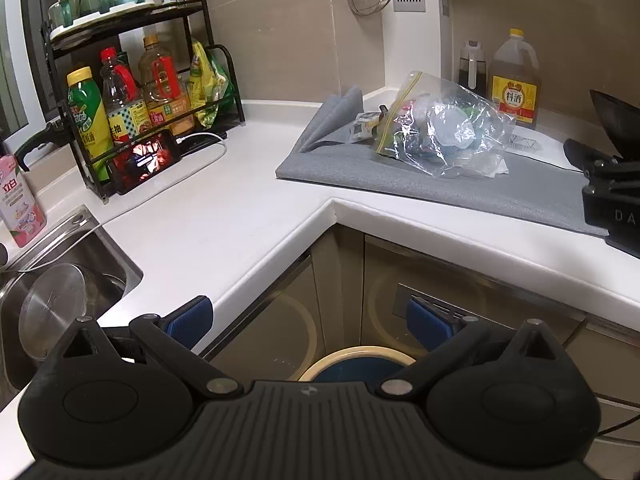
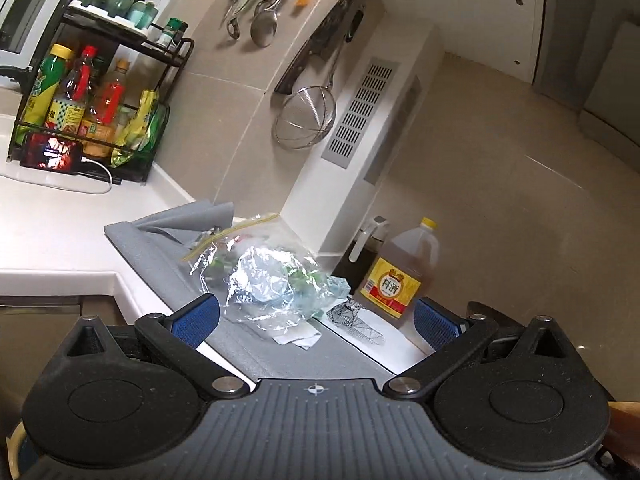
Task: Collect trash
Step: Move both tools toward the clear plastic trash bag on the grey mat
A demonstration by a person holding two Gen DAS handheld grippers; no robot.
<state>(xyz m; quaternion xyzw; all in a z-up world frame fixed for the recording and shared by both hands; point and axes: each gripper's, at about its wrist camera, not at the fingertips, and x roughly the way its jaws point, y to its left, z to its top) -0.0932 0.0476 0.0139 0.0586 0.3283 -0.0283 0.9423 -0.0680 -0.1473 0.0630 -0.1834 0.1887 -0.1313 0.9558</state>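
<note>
White tabletop [image 1: 224, 216] wraps a kitchen corner, carrying a grey mat [image 1: 400, 176]. On that mat lies a clear zip bag of trash [image 1: 440, 132], beside a cooking wine jug [image 2: 394, 276]. Right tool [image 2: 316, 320] hovers just before the bag, jaws wide, empty. Left tool [image 1: 310, 320], also wide and empty, hangs well apart, off the tabletop edge above a bin [image 1: 356, 362].

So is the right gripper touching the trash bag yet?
Apart. In the right wrist view, the open right gripper sits short of the trash bag, grey mat showing between.
</note>
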